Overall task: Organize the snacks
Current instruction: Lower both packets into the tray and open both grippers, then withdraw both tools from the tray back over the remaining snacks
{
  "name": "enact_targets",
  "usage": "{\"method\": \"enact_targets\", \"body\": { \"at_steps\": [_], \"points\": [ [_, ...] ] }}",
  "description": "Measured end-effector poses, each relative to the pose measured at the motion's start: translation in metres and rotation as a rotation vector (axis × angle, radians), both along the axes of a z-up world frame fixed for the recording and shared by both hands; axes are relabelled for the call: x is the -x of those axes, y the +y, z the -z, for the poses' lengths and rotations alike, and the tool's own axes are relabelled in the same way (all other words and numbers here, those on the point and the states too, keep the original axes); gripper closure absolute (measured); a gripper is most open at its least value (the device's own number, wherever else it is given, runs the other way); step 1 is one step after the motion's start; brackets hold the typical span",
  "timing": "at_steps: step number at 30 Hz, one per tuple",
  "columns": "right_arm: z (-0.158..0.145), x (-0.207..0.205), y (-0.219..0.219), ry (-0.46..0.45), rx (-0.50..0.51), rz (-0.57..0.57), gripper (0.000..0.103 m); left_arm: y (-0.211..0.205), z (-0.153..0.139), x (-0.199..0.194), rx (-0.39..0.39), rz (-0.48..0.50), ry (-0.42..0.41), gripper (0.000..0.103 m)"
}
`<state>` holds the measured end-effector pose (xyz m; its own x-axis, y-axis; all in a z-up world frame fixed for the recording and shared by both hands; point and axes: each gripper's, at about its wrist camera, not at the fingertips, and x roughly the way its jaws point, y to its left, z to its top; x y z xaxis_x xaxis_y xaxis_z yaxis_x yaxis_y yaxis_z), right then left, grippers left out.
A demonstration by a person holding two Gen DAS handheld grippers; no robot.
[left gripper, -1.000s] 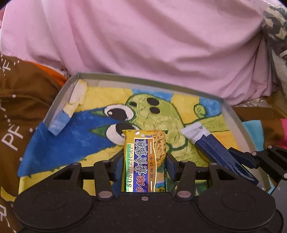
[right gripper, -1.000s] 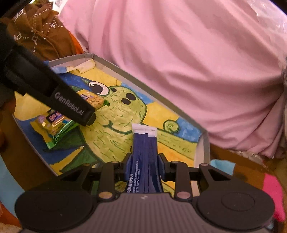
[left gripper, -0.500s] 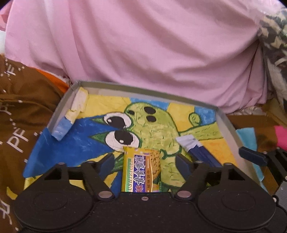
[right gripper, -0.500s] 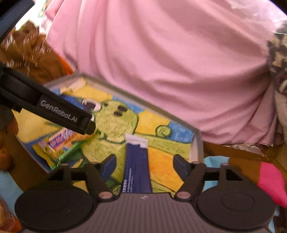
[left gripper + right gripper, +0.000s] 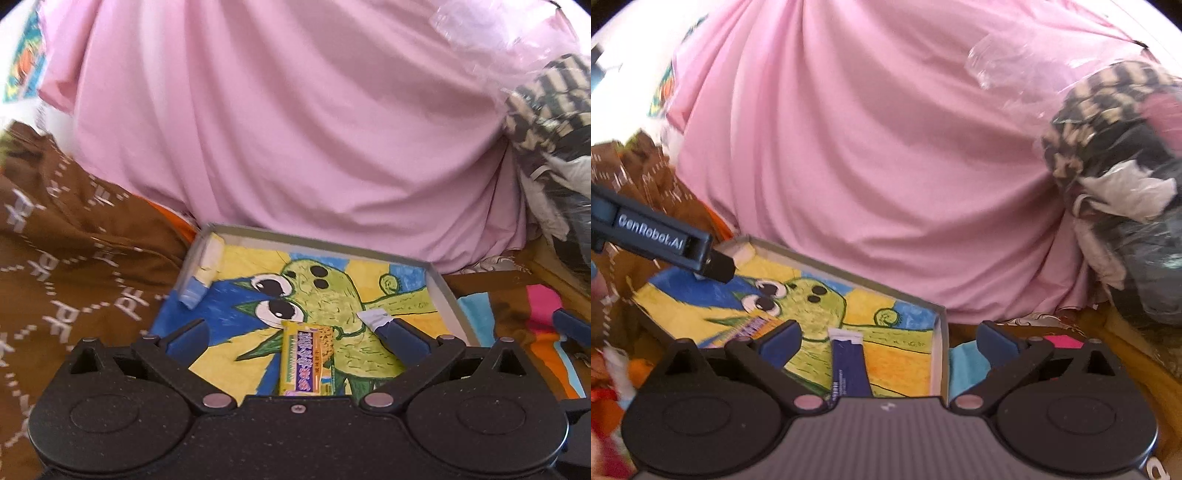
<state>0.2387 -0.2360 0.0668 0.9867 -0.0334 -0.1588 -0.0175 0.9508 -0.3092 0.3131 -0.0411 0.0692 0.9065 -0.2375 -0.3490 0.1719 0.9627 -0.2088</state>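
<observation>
Both grippers gape, empty: left gripper (image 5: 295,334), right gripper (image 5: 888,341). Yellow packet (image 5: 307,363), blue sachet (image 5: 848,365) lie loose lower-centre in tray (image 5: 849,271); a careless finger could nudge them.

"GenRobot.AI" – on left tongs (image 5: 713,264) arm | "PF" – repeated on brown cloth (image 5: 74,258)

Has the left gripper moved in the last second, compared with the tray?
Yes. The left gripper has opened, let go of the yellow snack pack and pulled back from the tray, which now looks smaller and farther off.
</observation>
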Motion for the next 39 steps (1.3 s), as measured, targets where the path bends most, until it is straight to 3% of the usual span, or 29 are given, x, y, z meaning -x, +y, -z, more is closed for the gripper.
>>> {"method": "enact_targets", "body": {
  "at_steps": [11, 18, 32, 39],
  "points": [
    [-0.012, 0.084, 0.015, -0.038, -0.065, -0.003, 0.000, 0.010, 0.001, 0.092, -0.043, 0.009, -0.039, 0.001],
    [-0.003, 0.126, 0.018, -0.004, -0.087, -0.005, 0.000, 0.016, 0.013, 0.143, -0.074, 0.013, -0.023, 0.001],
    [0.040, 0.184, 0.019, 0.197, -0.106, -0.010, 0.000, 0.025, 0.061, 0.204, -0.161, 0.026, 0.119, 0.001],
    [0.058, 0.189, 0.019, 0.358, -0.112, -0.040, 0.000, 0.026, 0.078, 0.218, -0.195, 0.048, 0.181, 0.001]
  ]
}}
